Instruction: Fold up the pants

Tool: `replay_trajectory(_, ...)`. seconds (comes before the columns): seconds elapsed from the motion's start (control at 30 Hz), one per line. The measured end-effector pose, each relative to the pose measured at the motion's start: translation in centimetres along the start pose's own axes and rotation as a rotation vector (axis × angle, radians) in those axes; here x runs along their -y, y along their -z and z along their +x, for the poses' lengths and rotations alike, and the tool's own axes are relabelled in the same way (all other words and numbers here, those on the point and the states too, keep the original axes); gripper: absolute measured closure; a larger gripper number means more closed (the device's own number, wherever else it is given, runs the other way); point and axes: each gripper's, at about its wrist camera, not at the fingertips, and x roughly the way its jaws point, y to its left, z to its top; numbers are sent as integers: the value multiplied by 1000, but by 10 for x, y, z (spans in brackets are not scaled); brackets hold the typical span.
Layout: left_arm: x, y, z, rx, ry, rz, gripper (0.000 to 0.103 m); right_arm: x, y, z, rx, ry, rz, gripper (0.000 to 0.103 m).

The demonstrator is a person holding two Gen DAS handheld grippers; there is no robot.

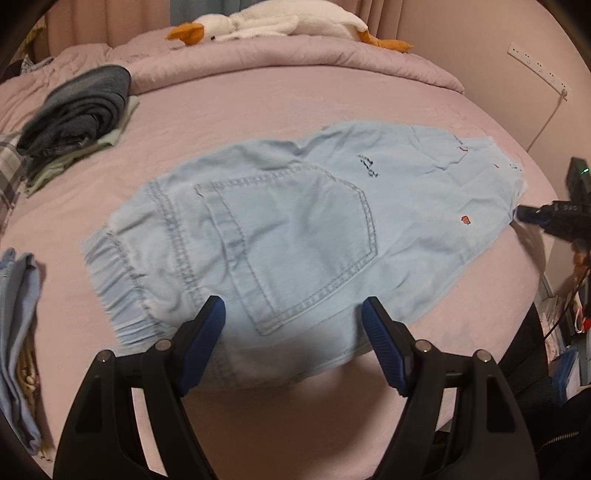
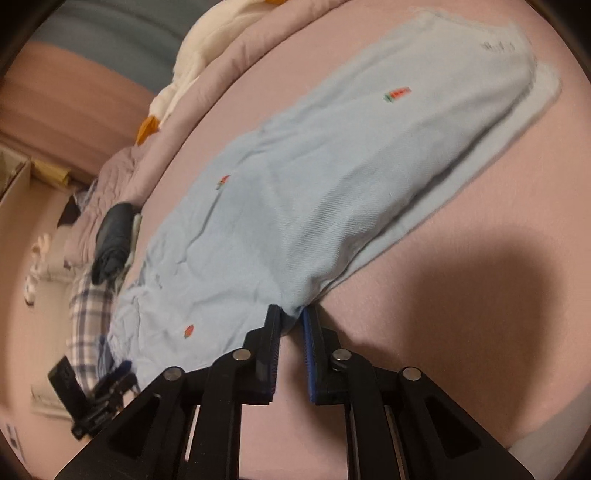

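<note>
Light blue pants lie flat across the pink bed sheet, back pocket up, elastic waistband at the left. My left gripper hangs open just over the near waist part, blue pads wide apart, nothing pinched. In the right wrist view the pants stretch away up the bed, one leg folded over the other. My right gripper is shut on the pants' near edge, with fabric bunched between its pads. It also shows at the pants' right end as the right gripper. The left gripper is blurred at the lower left.
A stack of dark folded clothes sits at the back left, by a plaid cloth. A folded blue garment lies at the left edge. A plush goose rests on the rolled quilt. A power strip hangs on the right wall.
</note>
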Motion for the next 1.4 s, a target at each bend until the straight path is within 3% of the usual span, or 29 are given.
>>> replay_trajectory(0.17, 7, -10, 1, 24, 14, 21, 27, -23, -3, -43, 136, 126, -205, 92)
replay_trajectory(0.23, 16, -18, 10, 23, 19, 40, 27, -34, -6, -46, 188, 134, -298, 92)
replay_trajectory(0.33, 21, -30, 28, 9, 30, 33, 27, -45, -13, -29, 171, 148, -385, 92)
replay_trajectory(0.4, 16, -34, 45, -28, -18, 11, 23, -46, -18, -11, 131, 173, -428, 92)
replay_trajectory(0.47, 12, -34, 54, -49, -13, 5, 20, -35, -24, 16, 83, 353, -463, 92)
replay_trajectory(0.5, 12, -34, 55, -47, -20, 20, 20, -23, -30, 24, 94, 421, -481, 97)
replay_trajectory(0.57, 14, -34, 53, -42, -34, 47, 19, -4, -45, 16, 145, 400, -437, 103)
replay_trajectory(0.7, 15, -34, 44, -39, -42, 46, 19, 27, -79, -17, 239, 509, -285, 103)
replay_trajectory(0.77, 18, -38, 40, -26, -40, 62, 21, 24, -79, -29, 255, 473, -281, 103)
replay_trajectory(0.9, 16, -48, 48, -41, -75, 49, 21, -14, -49, -12, 163, 267, -455, 103)
replay_trajectory(0.97, 8, -45, 54, -64, -110, 36, 19, -29, -34, 17, 55, 206, -525, 103)
replay_trajectory(1.0, -1, -42, 52, -61, -105, 15, 19, -33, -28, 37, -30, 235, -547, 102)
replay_trajectory(1.03, -7, -39, 48, -53, -100, -2, 19, -40, -23, 47, -33, 292, -584, 100)
replay_trajectory(1.13, -26, -27, 29, -17, -90, -47, 23, -62, -27, 43, -42, 317, -630, 98)
replay_trajectory(1.17, -29, -22, 22, -1, -71, -62, 22, -71, -30, 38, -22, 284, -657, 95)
replay_trajectory(1.23, -31, -13, 13, 7, -58, -70, 22, -96, -33, 35, 5, 221, -719, 76)
replay_trajectory(1.27, -30, -6, 10, -1, -46, -70, 22, -107, -36, 37, 11, 189, -737, 72)
replay_trajectory(1.4, -18, 17, 11, -47, -33, -54, 24, -163, -54, 77, -49, 18, -746, 69)
